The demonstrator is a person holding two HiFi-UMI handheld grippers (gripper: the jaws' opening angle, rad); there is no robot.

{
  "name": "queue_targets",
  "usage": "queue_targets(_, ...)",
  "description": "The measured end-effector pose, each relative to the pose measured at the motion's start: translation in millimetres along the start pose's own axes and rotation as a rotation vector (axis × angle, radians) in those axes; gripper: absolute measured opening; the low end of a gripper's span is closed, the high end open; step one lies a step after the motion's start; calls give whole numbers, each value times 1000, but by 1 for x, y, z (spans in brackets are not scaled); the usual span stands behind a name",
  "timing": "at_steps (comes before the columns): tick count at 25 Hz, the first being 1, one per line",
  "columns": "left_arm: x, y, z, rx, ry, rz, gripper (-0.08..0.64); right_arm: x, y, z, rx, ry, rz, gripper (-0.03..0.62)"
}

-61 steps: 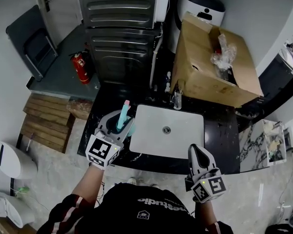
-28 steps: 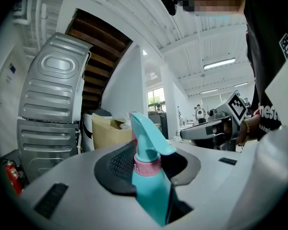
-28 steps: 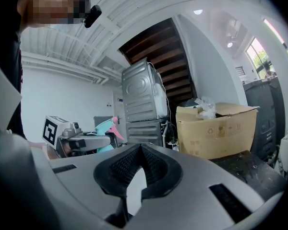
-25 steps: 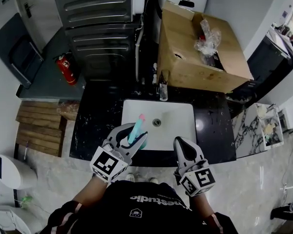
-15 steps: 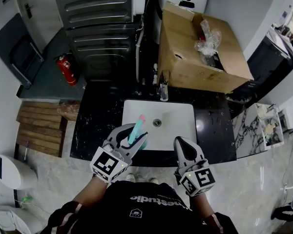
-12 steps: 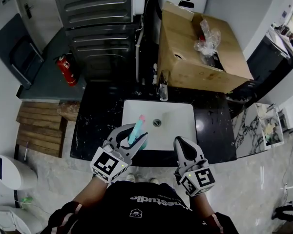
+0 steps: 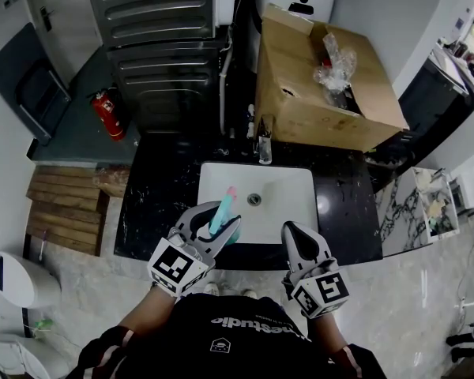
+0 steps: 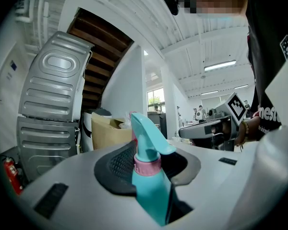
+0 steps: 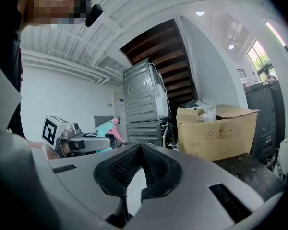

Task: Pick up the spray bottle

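Over the black desk (image 7: 154, 204), at the near rim of its white sink (image 7: 288, 186), the left hand-held gripper (image 7: 215, 221) clamps the teal spray bottle (image 8: 151, 188) by its body just below the pink collar, holding it lifted clear. The right hand-held gripper (image 7: 294, 231) hangs beside it, closed and empty, apparently unneeded.

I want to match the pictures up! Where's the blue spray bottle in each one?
Head view: the spray bottle is low in the middle, held in the left gripper over the white sink's front edge.
Left gripper view: bottom centre, right between the jaws, nozzle on top.
Right gripper view: left of the middle, small and far off.
Shared landmark: the cardboard box.
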State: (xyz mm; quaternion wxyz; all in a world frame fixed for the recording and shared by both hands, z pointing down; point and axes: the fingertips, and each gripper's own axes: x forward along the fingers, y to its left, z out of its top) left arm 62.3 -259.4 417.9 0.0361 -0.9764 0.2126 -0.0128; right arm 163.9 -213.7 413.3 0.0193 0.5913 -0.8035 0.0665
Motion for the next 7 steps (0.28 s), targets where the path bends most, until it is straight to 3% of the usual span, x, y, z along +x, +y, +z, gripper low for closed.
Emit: queue_targets(7, 0, 1, 2, 0, -4, 4, 143, 1, 2, -1, -3, 4, 9, 37)
